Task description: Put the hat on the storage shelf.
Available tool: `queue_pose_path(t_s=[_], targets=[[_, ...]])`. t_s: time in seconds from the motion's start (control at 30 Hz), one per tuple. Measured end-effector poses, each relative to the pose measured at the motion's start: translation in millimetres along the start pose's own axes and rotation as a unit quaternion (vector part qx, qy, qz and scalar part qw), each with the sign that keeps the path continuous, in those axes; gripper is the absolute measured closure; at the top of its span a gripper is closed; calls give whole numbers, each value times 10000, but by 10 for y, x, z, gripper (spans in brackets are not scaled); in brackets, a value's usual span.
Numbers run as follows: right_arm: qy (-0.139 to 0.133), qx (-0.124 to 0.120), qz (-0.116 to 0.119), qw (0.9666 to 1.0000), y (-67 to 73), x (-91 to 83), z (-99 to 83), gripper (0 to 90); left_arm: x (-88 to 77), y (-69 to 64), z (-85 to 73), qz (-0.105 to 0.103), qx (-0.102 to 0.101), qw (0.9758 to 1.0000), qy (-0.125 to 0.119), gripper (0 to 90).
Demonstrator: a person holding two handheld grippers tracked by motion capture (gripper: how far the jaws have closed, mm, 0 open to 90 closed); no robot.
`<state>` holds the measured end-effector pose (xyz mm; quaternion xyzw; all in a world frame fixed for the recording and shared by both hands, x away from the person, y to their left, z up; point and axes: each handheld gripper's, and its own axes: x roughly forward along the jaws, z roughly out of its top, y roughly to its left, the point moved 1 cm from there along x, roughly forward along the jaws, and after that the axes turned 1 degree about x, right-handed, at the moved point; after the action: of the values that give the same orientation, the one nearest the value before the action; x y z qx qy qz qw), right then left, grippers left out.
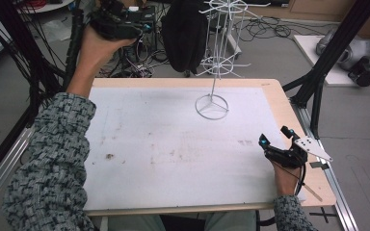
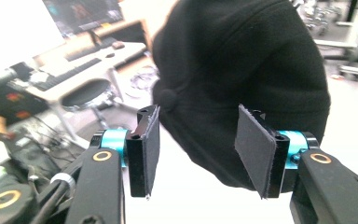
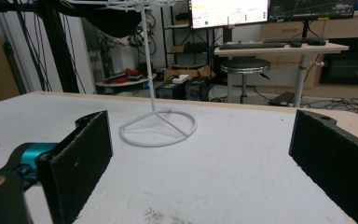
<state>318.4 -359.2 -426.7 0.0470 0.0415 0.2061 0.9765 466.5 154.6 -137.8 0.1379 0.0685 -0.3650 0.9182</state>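
A black cap [image 1: 184, 33] hangs on the white wire rack [image 1: 218, 57], whose ring base stands on the desk [image 1: 173, 144] toward twelve o'clock. The left claw [image 1: 142, 29] is raised beyond the desk's far edge at about eleven o'clock, just beside the cap; in the left gripper view its pads are spread, the cap [image 2: 242, 79] just beyond them and not pinched. The right claw [image 1: 275, 139] rests at about four o'clock near the desk's edge, jaws spread wide, nothing between them.

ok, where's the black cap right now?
The black cap hangs on the white wire stand past the table's far edge, top centre in the high view, just right of the raised left gripper.
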Motion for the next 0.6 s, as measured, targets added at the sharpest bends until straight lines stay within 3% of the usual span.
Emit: queue_pose_path(t_s=[0.03, 0.07, 0.23, 0.6], targets=[[-1, -8, 11, 10000, 3, 8, 0, 51, -45, 13, -29, -4, -88, 9999, 62, 477], [-3, 0, 10, 10000, 7, 12, 0, 51, -149, 14, -96, 108, -58, 9999, 19, 466], [19, -8, 27, 10000, 21, 12, 0, 51, -375, -44, -270, 193, -84, 9997, -88, 433], [64, -50, 86, 9999, 75, 56, -5, 51, -860, -444, -943, 390, -54, 9992, -85, 310]])
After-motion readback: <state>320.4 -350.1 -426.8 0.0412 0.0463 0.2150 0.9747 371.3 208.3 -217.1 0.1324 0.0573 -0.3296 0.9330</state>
